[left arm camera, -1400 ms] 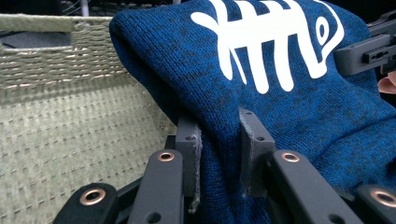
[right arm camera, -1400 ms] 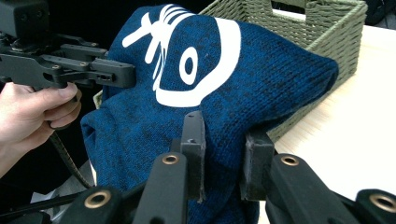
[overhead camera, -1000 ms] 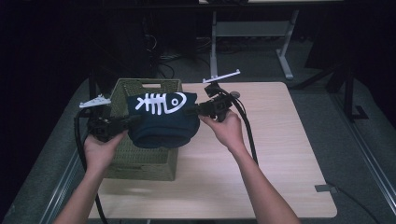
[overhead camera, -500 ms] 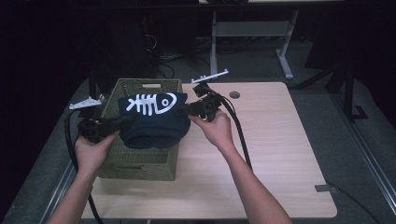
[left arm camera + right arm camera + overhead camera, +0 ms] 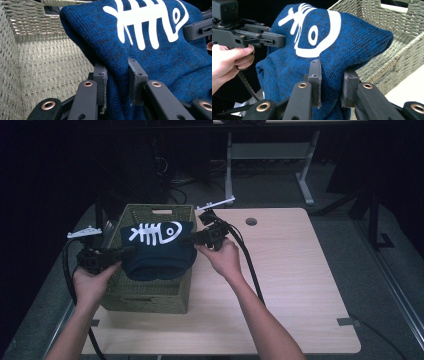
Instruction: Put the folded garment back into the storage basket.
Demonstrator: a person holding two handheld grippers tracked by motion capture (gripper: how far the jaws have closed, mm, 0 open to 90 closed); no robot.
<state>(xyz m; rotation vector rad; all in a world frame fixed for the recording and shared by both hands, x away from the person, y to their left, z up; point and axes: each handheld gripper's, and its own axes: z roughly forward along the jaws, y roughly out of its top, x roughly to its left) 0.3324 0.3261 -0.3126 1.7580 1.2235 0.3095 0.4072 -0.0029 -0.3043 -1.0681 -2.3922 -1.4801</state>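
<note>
1. High view: both grippers have carried the blue knitted hat (image 5: 159, 251) leftward, so it now hangs over the wicker basket (image 5: 150, 292); probably it goes inside next.
2. Left gripper view: left gripper (image 5: 117, 75) jaws pinch a fold of hat, the basket's woven wall just beside.
3. Right gripper view: right gripper (image 5: 331, 81) jaws clamp the opposite edge. The basket rim stands just beside the hat, and the table (image 5: 409, 87) lies beyond.

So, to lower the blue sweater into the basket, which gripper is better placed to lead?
Probably the left gripper: it grips the blue sweater already above the basket. The right gripper grips its other edge near the basket's right rim.
</note>
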